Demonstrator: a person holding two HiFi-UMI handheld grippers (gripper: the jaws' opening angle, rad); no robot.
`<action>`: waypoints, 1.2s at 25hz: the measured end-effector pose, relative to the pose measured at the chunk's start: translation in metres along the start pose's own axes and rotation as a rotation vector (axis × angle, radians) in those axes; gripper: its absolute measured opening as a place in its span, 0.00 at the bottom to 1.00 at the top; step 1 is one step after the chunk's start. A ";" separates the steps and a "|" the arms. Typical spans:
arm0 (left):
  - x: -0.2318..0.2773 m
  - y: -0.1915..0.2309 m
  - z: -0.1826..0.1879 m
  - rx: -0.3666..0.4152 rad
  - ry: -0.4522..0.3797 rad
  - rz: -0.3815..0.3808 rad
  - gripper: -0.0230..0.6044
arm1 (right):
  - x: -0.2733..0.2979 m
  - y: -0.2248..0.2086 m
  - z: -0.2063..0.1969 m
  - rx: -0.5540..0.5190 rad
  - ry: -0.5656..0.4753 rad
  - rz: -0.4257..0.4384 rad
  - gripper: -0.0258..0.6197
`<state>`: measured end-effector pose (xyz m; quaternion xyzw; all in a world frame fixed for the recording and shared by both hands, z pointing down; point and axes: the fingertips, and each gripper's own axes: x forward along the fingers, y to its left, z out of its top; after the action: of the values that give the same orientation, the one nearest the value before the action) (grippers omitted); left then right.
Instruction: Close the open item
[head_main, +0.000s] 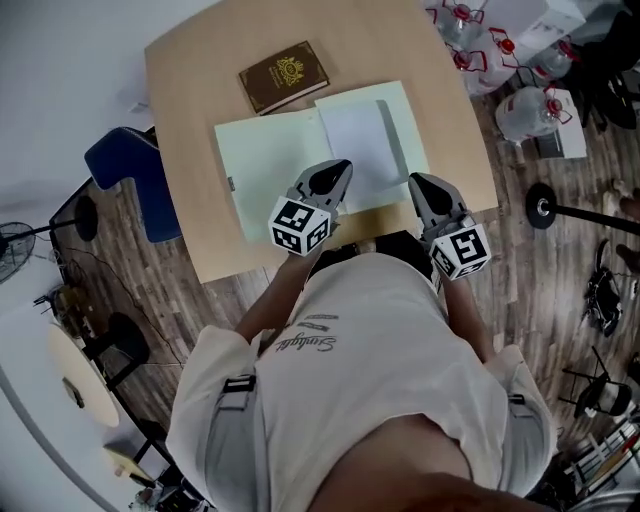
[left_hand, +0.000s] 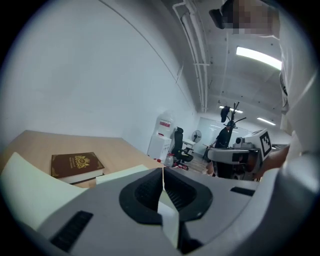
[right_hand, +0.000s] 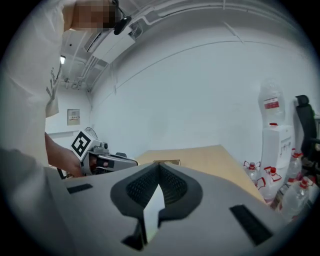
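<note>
While my left gripper (head_main: 338, 170) and right gripper (head_main: 420, 183) hover clenched and empty over the open folder (head_main: 265, 160), a careless flip could crease its white sheet (head_main: 355, 140)

Head view steeply down, tongs views low
Close behind left tongs (head_main: 339, 170) and right tongs (head_main: 419, 182), they face across the desk (head_main: 180, 80), sharing the brown book (left_hand: 75, 165) ahead
</note>
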<state>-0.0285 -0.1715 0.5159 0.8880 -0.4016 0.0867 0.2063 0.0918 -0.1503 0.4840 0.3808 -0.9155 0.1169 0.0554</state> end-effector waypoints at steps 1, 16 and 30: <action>0.001 0.004 0.001 -0.010 0.001 0.032 0.06 | 0.006 -0.005 0.003 -0.012 0.002 0.031 0.03; -0.021 0.064 0.043 -0.055 -0.120 0.452 0.06 | 0.103 -0.044 0.014 -0.069 0.061 0.407 0.03; -0.136 0.113 0.008 -0.110 -0.156 0.603 0.06 | 0.128 0.048 0.013 -0.104 0.102 0.483 0.03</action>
<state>-0.2032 -0.1490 0.4988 0.7204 -0.6654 0.0537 0.1879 -0.0328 -0.2087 0.4875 0.1414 -0.9808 0.0985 0.0914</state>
